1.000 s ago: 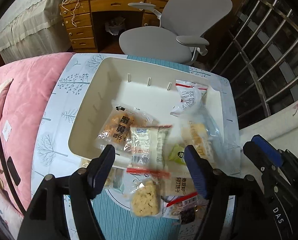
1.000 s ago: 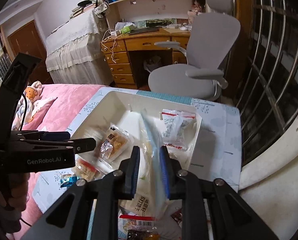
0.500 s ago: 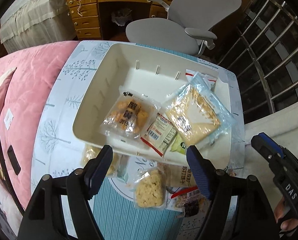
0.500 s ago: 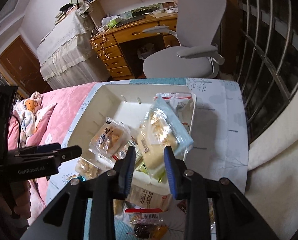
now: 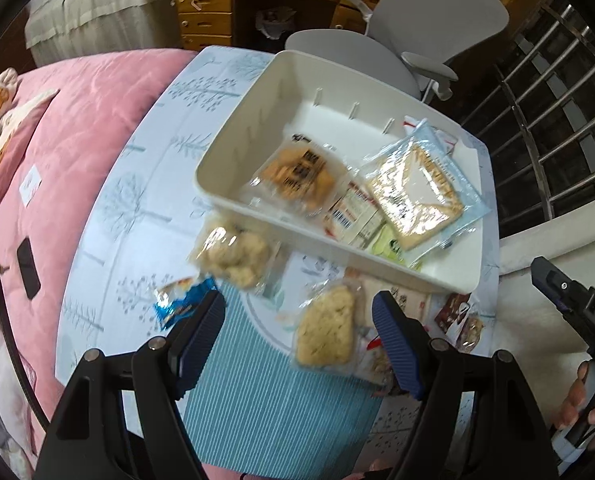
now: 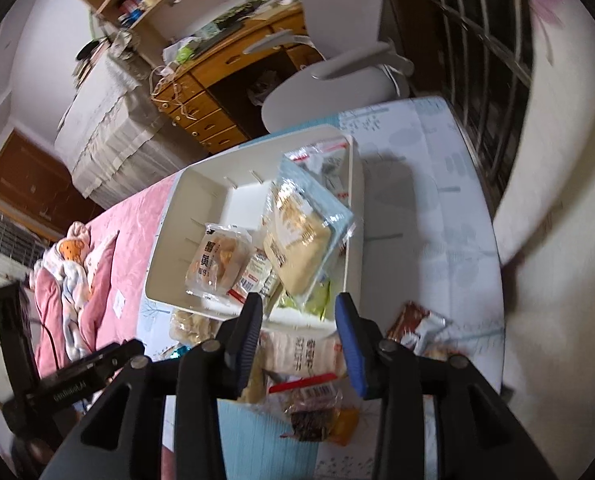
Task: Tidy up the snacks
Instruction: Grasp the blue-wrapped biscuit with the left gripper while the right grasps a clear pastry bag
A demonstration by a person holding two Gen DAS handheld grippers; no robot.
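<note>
A white bin (image 5: 233,148) (image 6: 169,248) sits on the table and holds several snack packs. A large blue-edged cracker pack (image 5: 417,192) (image 6: 301,236) lies on top at its right side, beside an orange-brown cake pack (image 5: 297,176) (image 6: 217,260). My left gripper (image 5: 297,328) is open and empty above a flat biscuit pack (image 5: 327,328) on the table. My right gripper (image 6: 299,332) is open and empty, just in front of the bin above a white cracker pack (image 6: 305,354).
Loose packs lie in front of the bin: a puffy snack (image 5: 233,252), a blue wrapper (image 5: 177,300), a dark snack (image 6: 311,412) and a brown wrapper (image 6: 413,328). A pink quilt (image 5: 57,140) lies left. A grey chair (image 5: 397,28) stands behind the table.
My right gripper opened and let the blue-edged cracker pack drop into the bin, then drew back. My left gripper moved back and left over the loose packs.
</note>
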